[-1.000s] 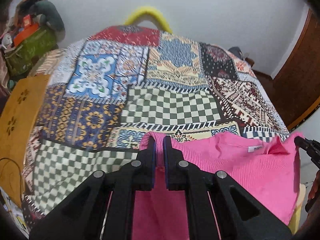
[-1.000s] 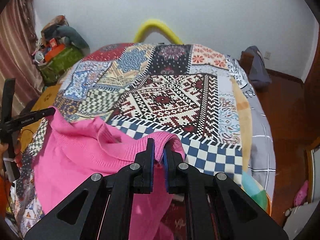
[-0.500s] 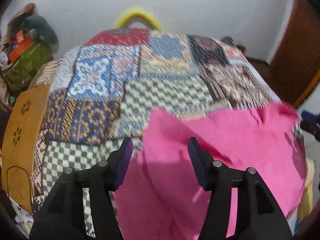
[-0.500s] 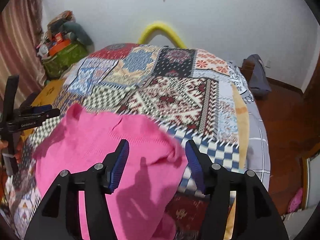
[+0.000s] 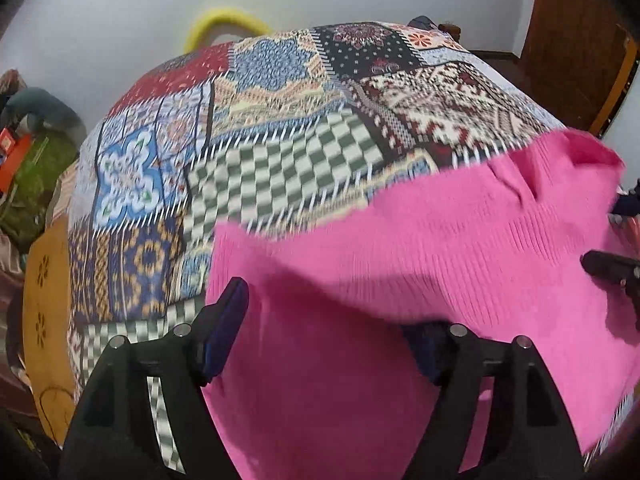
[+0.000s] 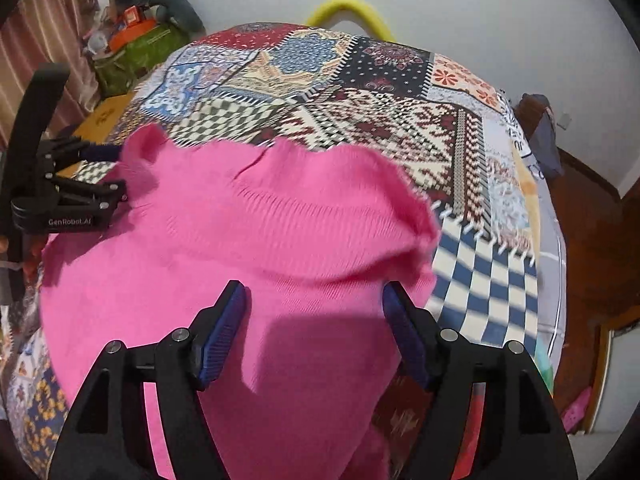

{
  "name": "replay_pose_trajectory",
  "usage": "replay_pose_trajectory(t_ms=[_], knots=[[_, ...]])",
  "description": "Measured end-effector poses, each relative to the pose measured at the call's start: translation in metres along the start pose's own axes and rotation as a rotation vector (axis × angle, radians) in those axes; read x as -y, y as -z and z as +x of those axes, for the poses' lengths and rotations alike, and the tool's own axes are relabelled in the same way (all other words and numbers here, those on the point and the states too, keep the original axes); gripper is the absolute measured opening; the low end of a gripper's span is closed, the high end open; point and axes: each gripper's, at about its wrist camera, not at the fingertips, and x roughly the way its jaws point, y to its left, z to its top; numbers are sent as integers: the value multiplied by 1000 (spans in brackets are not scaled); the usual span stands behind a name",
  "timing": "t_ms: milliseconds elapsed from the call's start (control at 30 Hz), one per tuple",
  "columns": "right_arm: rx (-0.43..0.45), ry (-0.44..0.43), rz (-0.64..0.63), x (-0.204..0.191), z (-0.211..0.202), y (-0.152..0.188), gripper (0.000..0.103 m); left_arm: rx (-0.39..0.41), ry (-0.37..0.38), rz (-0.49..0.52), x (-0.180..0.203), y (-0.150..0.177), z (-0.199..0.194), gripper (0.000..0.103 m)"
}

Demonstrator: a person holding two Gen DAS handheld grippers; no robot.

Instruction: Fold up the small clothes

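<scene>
A pink knit top (image 5: 420, 264) lies on the patchwork bedspread (image 5: 280, 160), its upper edge rumpled. It also shows in the right wrist view (image 6: 260, 240). My left gripper (image 5: 328, 328) is open above the top's left part, jaws wide apart; the cloth hides its right fingertip. My right gripper (image 6: 316, 320) is open above the top's right part, holding nothing. The left gripper also shows at the left edge of the right wrist view (image 6: 80, 176). The right gripper shows at the right edge of the left wrist view (image 5: 616, 240).
A yellow curved bar (image 6: 348, 8) rises behind the bed against the white wall. Bags and clutter (image 6: 132, 36) stand at the back left. An orange board (image 5: 44, 300) leans beside the bed's left edge. A wooden door (image 5: 580, 40) is at the right.
Both grippers were shut on the pink top's upper corners one second ago. They have opened and let go, and the top has dropped onto the bedspread.
</scene>
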Motion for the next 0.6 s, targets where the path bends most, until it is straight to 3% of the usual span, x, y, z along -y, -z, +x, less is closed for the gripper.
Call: replay_pose_trajectory(t_ms=[133, 233, 333, 600], knots=[[50, 36, 64, 14, 0, -11, 67, 48, 19, -137, -17, -22, 3, 73], [104, 13, 143, 27, -12, -14, 67, 109, 16, -231, -37, -22, -13, 74], [130, 28, 139, 26, -26, -12, 67, 103, 28, -267, -54, -10, -25, 73], [120, -25, 131, 15, -58, 24, 67, 29, 44, -287, -85, 72, -63, 74]])
